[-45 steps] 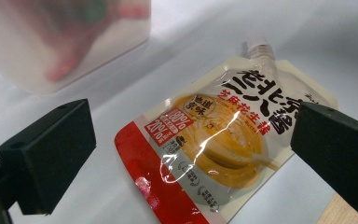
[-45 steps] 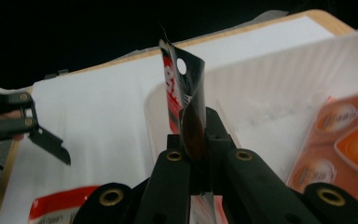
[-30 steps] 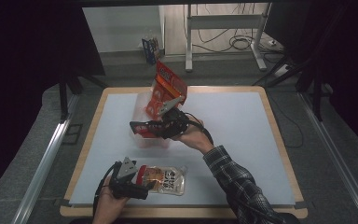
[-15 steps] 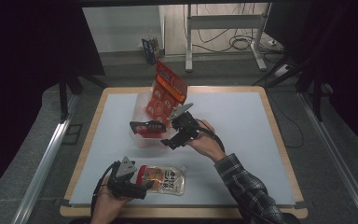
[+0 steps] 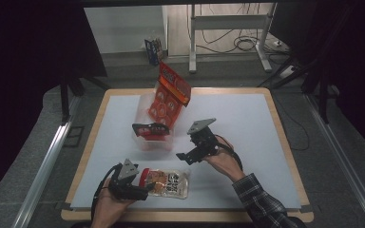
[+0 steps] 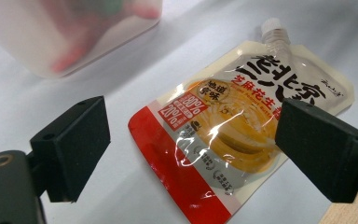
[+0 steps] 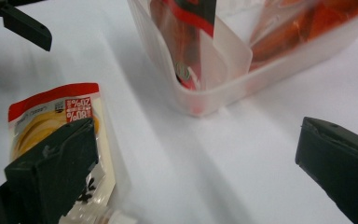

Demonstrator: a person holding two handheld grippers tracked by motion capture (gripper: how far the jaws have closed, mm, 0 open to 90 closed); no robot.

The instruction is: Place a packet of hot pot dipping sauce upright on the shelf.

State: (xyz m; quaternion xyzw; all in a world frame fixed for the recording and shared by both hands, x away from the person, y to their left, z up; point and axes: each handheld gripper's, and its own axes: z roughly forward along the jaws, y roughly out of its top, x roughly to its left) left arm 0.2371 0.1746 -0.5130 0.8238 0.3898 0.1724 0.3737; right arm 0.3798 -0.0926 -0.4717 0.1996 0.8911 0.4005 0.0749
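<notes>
Worktop (image 5: 266, 142): white sheet on a wooden frame, lit from above.

Clear plastic tub (image 5: 148, 135) stands left of centre, nearer the far edge than the near one. A large red-orange snack bag (image 5: 171, 97) leans out of its far end, tilted toward the far edge; a smaller red-and-black packet (image 5: 149, 129) lies across its near rim.

Spouted sauce pouch (image 5: 166, 183) lies flat by the near edge, left of the middle, red end toward my left hand, white cap pointing away from it.

My left gripper (image 5: 140, 190), at the near-left of the worktop: fingers (image 6: 74, 140) set either side of the pouch's red end, just been narrowing, pads not yet pressing on it, so nothing is gripped.

My right gripper (image 5: 183, 156), between tub and pouch, just right of the tub's near corner: fingers (image 7: 56, 163) spread wide, having just been opening, nothing between them.
</notes>
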